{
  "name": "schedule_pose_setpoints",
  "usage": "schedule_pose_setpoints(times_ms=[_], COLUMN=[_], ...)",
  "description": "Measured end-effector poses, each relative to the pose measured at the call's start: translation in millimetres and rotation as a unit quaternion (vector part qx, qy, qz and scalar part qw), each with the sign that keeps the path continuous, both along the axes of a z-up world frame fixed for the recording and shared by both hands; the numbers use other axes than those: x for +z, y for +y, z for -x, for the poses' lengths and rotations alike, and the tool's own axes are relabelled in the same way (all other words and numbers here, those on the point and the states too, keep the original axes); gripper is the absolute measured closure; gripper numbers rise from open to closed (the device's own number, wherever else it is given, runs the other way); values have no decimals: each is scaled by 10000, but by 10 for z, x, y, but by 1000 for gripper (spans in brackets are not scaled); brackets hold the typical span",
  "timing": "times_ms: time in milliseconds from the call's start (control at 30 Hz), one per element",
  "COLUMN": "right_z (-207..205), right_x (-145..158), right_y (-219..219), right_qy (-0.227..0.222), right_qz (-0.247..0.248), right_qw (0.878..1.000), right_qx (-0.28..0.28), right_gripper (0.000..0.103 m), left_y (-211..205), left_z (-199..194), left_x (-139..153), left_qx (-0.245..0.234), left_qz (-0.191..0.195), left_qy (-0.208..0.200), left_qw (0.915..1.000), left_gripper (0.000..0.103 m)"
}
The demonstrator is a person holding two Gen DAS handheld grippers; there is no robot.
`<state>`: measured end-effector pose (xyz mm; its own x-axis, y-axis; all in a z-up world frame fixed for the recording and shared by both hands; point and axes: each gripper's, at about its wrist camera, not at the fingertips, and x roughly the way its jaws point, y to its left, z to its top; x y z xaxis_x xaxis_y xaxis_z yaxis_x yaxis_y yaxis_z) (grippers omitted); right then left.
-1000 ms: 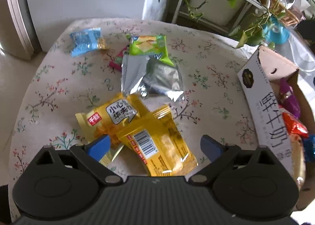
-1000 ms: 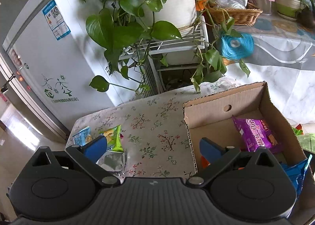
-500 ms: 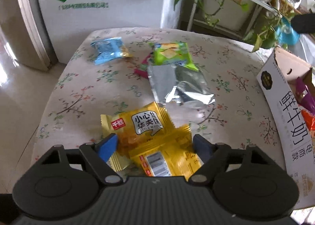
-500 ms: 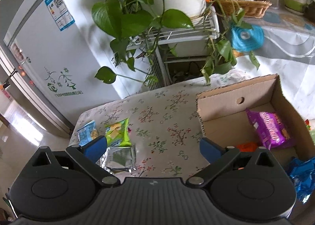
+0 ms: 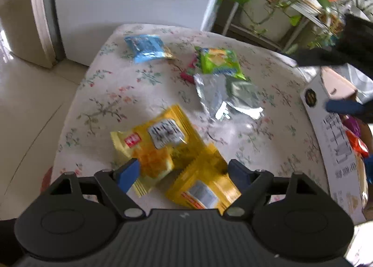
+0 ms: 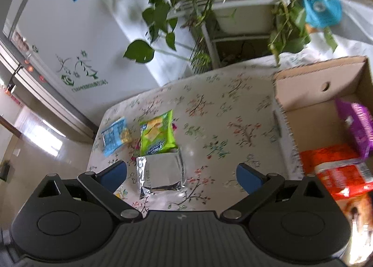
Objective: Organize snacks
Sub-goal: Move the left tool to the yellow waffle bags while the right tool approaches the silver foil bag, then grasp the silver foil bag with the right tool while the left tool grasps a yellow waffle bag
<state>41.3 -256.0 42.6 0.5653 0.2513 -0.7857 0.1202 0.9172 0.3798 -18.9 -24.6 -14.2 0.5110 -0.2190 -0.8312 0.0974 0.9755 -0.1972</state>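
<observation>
Two yellow snack packets (image 5: 163,145) lie overlapped at the near edge of the floral table (image 5: 116,103). My left gripper (image 5: 183,172) has its blue pads against their outer edges. The lower packet (image 5: 205,185) is humped up between the pads, and the jaws are opening slightly. Farther back lie a silver packet (image 5: 228,96), a green packet (image 5: 218,62) and a blue packet (image 5: 146,47). My right gripper (image 6: 181,173) hangs open above the silver packet (image 6: 160,169), touching nothing. One of its fingertips (image 5: 342,107) shows at the right of the left wrist view.
An open cardboard box (image 6: 277,108) stands at the table's right, holding a purple packet (image 6: 356,127) and an orange-red packet (image 6: 338,169). A white fridge (image 5: 128,10) stands behind the table. A plant rack (image 6: 233,10) with trailing leaves stands behind too. The tiled floor (image 5: 23,103) drops off left.
My left jaws narrowed around the two yellow packets and the hand shifted across the table. My right gripper swung left and down, from the box to above the silver and green packets.
</observation>
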Motion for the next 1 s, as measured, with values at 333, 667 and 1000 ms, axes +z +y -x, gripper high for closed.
schedule_pose_setpoints(times_ms=[333,667,1000], right_z=[-253,-458,-479], right_x=[-324,-533,-620], right_y=[262,534,535], right_qy=[47,124,307], right_qz=[91,514,758], right_qw=[9987,9928,9906], right_qx=[500,1071,1094], right_gripper=[2,11,32], left_y=[-245,-187,20], left_z=[121,209,-92], left_x=[-70,-87,-116], left_qx=[-567,-1034,-485], left_qz=[-294,-264,-214], left_qy=[-216,9,-180], left_qw=[9977,9943,9984], left_gripper=[11,17,13])
